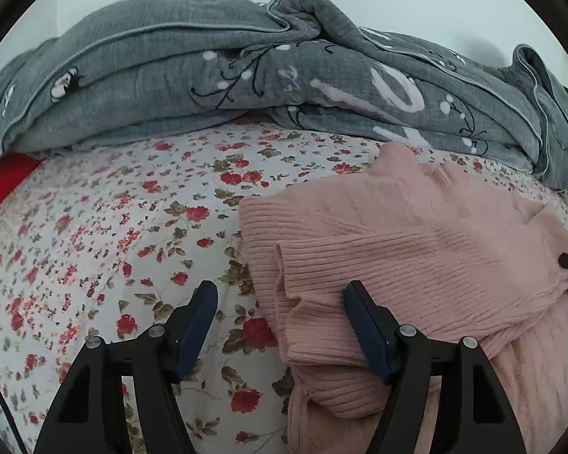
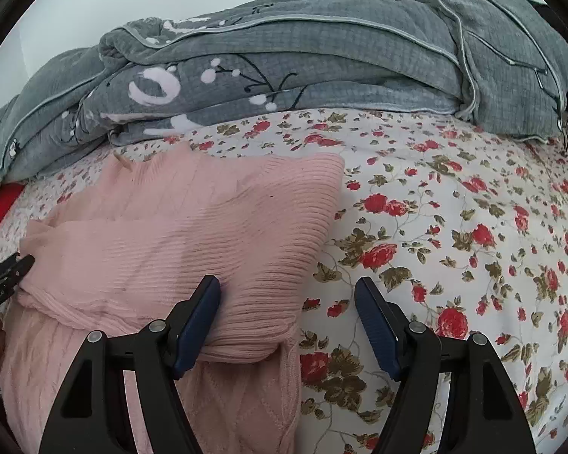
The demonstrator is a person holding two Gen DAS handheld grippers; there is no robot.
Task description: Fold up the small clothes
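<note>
Sweater (image 1: 416, 249): pink ribbed knit, lying on the bed with both sleeves folded across the body; it fills the right half of the left wrist view and the left half of the right wrist view (image 2: 193, 234).
Left gripper (image 1: 280, 295): spread wide, holding nothing; its right finger (image 1: 367, 329) rests over the sweater's folded left edge, its left finger over bare sheet, so the edge lies between them.
Right gripper (image 2: 287, 291): also spread wide and holding nothing; its left finger (image 2: 197, 325) lies against the folded right edge of the sweater, its right finger over the sheet.
Sweater relative to both: each gripper straddles one side edge, near the lower fold; each gripper's tip shows at the far rim of the other's view.
Sheet (image 1: 140, 227): white with red roses, under the sweater.
Quilt (image 1: 208, 75): grey, bunched in a pile along the far side of the bed, just beyond the sweater's top.
Red cloth (image 1: 3, 181): peeks from under the quilt's left end.
</note>
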